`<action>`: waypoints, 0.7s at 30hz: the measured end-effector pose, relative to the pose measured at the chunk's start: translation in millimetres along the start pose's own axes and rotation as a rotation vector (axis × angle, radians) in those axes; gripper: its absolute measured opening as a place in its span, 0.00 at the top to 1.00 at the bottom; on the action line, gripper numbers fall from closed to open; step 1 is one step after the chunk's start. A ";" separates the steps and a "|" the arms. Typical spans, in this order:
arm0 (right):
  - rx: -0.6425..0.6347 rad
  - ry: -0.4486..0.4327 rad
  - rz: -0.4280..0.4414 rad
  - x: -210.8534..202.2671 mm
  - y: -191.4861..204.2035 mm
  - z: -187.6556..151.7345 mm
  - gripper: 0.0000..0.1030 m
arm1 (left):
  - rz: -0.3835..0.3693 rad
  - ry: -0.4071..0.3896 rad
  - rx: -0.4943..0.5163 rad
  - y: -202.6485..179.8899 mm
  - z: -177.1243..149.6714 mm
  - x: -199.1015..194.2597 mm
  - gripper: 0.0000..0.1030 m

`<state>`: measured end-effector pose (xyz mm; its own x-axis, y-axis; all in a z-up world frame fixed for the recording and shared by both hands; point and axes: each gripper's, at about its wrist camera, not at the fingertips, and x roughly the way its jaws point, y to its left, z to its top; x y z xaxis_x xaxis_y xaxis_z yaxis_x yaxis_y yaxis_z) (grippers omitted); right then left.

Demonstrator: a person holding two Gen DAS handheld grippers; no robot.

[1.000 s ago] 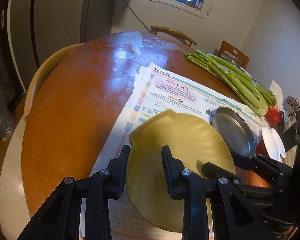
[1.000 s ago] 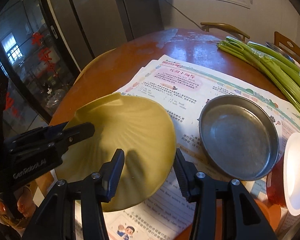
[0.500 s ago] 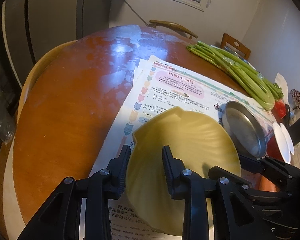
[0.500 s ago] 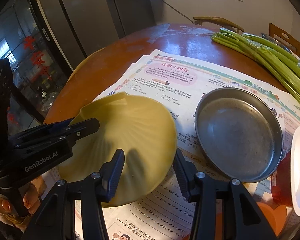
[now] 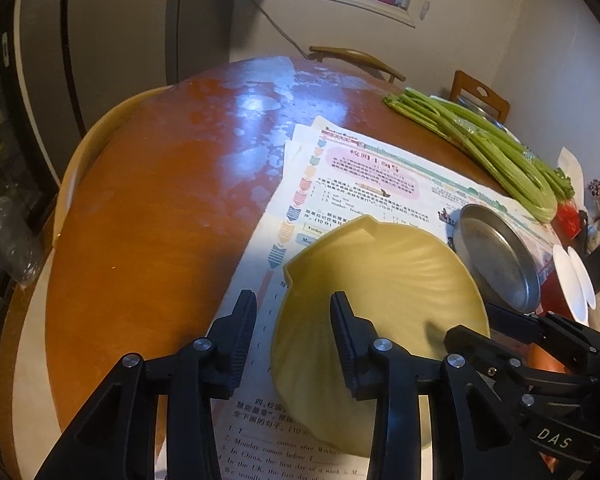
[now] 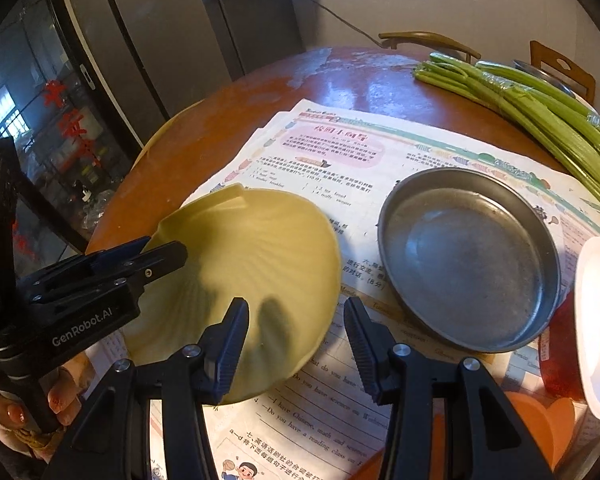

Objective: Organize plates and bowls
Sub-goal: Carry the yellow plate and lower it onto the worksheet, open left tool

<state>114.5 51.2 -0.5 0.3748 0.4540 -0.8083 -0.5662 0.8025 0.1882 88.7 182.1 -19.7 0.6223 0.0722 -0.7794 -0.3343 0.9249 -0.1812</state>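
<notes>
A yellow shell-shaped plate lies on printed paper sheets on the round wooden table; it also shows in the right wrist view. My left gripper is open, its fingers astride the plate's near-left rim. My right gripper is open, astride the plate's near-right rim. A round metal pan stands just right of the plate, and shows in the left wrist view too.
A bunch of celery lies at the back right. A white-lidded red container stands right of the pan. Wooden chairs ring the table. A dark cabinet stands to the left.
Both grippers have drawn back and up slightly. The left gripper's jaws have opened wider around the plate rim. The plate has stayed on the paper.
</notes>
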 end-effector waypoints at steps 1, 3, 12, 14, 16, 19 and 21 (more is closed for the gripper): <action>0.000 -0.004 0.001 -2.5 -0.1 0.0 0.51 | 0.001 -0.005 -0.001 0.2 0.0 -2.4 0.61; 0.002 -0.016 0.003 -7.9 -0.2 -0.4 0.51 | 0.010 -0.016 -0.001 0.6 -0.5 -8.0 0.61; -0.006 -0.068 0.001 -31.8 2.8 -5.0 0.51 | -0.004 -0.053 -0.010 -2.8 -4.8 -29.5 0.60; -0.011 -0.081 0.001 -37.4 3.2 -6.2 0.51 | -0.009 -0.058 -0.007 -5.9 -6.7 -34.4 0.57; -0.014 -0.092 0.000 -43.0 2.5 -6.9 0.51 | -0.021 -0.065 -0.002 -10.4 -8.9 -40.0 0.44; -0.015 -0.112 -0.002 -53.7 1.0 -9.3 0.51 | -0.040 -0.074 0.006 -17.1 -12.4 -47.8 0.44; -0.012 -0.128 -0.007 -61.9 -1.2 -11.5 0.51 | -0.050 -0.078 0.018 -23.4 -14.5 -52.4 0.44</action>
<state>83.6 17.7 42.9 0.4687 0.4948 -0.7318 -0.5719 0.8013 0.1755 53.7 151.2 16.8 0.6912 0.0538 -0.7207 -0.2890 0.9346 -0.2075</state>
